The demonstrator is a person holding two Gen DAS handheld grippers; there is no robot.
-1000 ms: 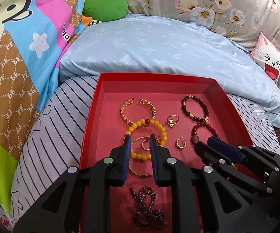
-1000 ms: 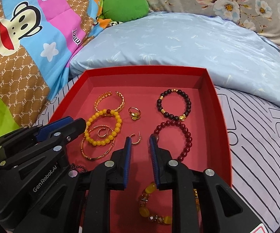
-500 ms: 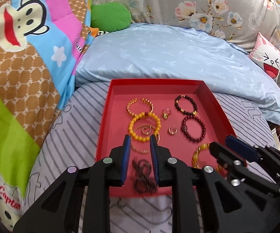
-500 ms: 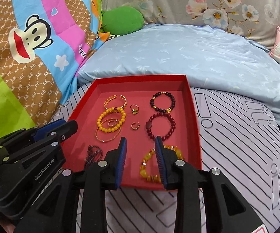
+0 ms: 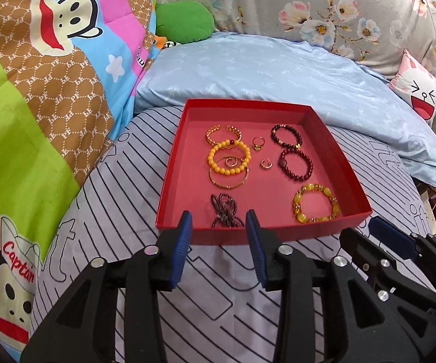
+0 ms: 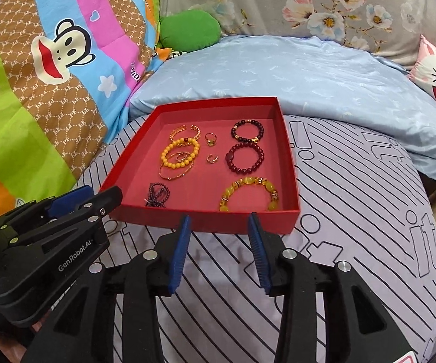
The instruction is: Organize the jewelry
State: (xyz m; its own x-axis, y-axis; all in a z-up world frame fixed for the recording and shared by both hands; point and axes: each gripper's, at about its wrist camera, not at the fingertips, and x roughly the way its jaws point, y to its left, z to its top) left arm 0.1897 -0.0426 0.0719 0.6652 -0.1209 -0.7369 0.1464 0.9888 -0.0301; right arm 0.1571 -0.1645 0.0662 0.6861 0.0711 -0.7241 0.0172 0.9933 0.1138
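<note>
A red tray point(image 5: 351, 175) point(image 6: 290, 163) lies on a striped cushion and holds several pieces of jewelry. Among them are a yellow bead bracelet point(image 5: 228, 157) point(image 6: 180, 152), two dark red bead bracelets point(image 5: 296, 165) point(image 6: 245, 158), an amber bracelet point(image 5: 314, 202) point(image 6: 249, 193), a dark bead strand point(image 5: 225, 210) point(image 6: 157, 195), gold bangles and small rings. My left gripper point(image 5: 219, 222) is open and empty, just in front of the tray's near wall. My right gripper point(image 6: 219, 224) is open and empty at the same wall; it shows at the right of the left wrist view point(image 5: 366, 236).
The striped grey cushion point(image 5: 103, 217) point(image 6: 354, 211) surrounds the tray. A light blue pillow point(image 5: 263, 69) lies behind it. A colourful monkey-print quilt point(image 5: 42, 75) rises on the left. A pink cartoon pillow point(image 5: 420, 90) sits at the far right.
Both grippers have pulled back out of the tray toward me and opened wide. The jewelry stays in the tray.
</note>
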